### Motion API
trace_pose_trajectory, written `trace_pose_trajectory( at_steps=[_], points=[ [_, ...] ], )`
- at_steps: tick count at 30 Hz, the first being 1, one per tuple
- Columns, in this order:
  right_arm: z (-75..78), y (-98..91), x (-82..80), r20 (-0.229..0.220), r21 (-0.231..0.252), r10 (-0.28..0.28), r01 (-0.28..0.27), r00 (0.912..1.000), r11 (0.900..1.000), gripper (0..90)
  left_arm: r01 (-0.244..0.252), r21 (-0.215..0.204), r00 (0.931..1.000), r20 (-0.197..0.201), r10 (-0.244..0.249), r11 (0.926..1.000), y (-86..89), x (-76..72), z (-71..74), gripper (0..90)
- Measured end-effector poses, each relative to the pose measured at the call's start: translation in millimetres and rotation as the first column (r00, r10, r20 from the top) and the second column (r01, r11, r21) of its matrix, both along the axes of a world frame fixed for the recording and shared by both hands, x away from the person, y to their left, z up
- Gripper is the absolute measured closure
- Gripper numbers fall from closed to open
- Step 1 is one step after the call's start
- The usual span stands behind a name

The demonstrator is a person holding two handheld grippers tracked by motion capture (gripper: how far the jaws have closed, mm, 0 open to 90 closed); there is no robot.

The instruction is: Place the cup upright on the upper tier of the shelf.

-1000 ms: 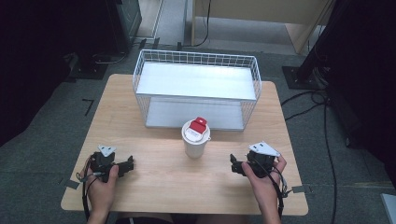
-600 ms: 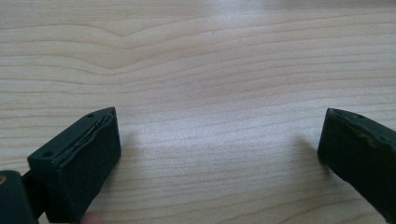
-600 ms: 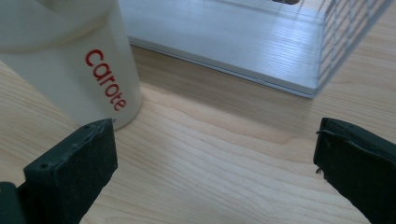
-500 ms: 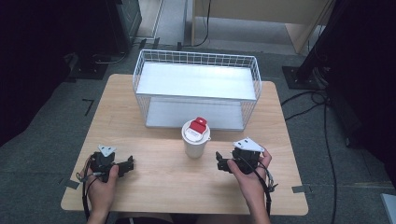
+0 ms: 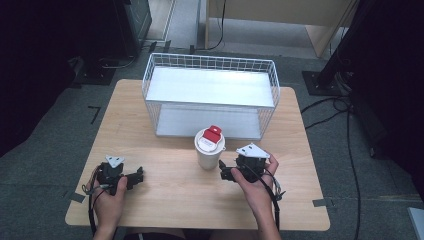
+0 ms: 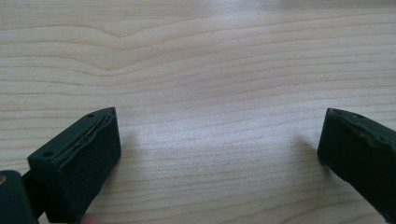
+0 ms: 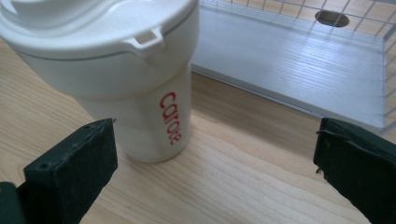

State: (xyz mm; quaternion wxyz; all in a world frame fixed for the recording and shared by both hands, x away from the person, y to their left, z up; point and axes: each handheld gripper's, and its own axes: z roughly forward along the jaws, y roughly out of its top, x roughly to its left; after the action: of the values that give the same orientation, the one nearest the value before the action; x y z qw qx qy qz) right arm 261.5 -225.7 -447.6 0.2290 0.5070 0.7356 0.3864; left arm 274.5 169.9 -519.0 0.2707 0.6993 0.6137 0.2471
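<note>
A white cup [image 5: 209, 148] with a white lid and a red tab stands upright in the middle of the wooden table [image 5: 170, 200], just in front of the wire shelf. In the right gripper view the cup [image 7: 135, 84] is close, left of centre, with red lettering on its side. My right gripper [image 5: 226, 173] sits just right of the cup, jaws wide apart, nothing between them. At the table's front left my left gripper [image 5: 139, 175] rests low over bare wood, also open and holding nothing.
A white wire-mesh shelf [image 5: 210, 95] with two white boards stands at the back of the table; its lower board [image 7: 299, 60] lies right behind the cup. Cables and dark stands are on the floor around the table.
My right gripper has moved left and slightly forward, from the table's right side up to the cup. The left gripper has stayed put.
</note>
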Motion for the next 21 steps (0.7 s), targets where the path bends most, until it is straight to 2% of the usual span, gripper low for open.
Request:
trace_pose_trajectory(
  at_steps=[21],
  points=[
    [0.3, 39.4, 11.2, 0.013, 0.039, 0.082, -0.083, 0.9965, 0.9958, 0.0, 0.0, 0.0, 1.0, 0.0, 0.0, 1.0, -0.1, 0.0, 0.0, 0.0]
  ],
)
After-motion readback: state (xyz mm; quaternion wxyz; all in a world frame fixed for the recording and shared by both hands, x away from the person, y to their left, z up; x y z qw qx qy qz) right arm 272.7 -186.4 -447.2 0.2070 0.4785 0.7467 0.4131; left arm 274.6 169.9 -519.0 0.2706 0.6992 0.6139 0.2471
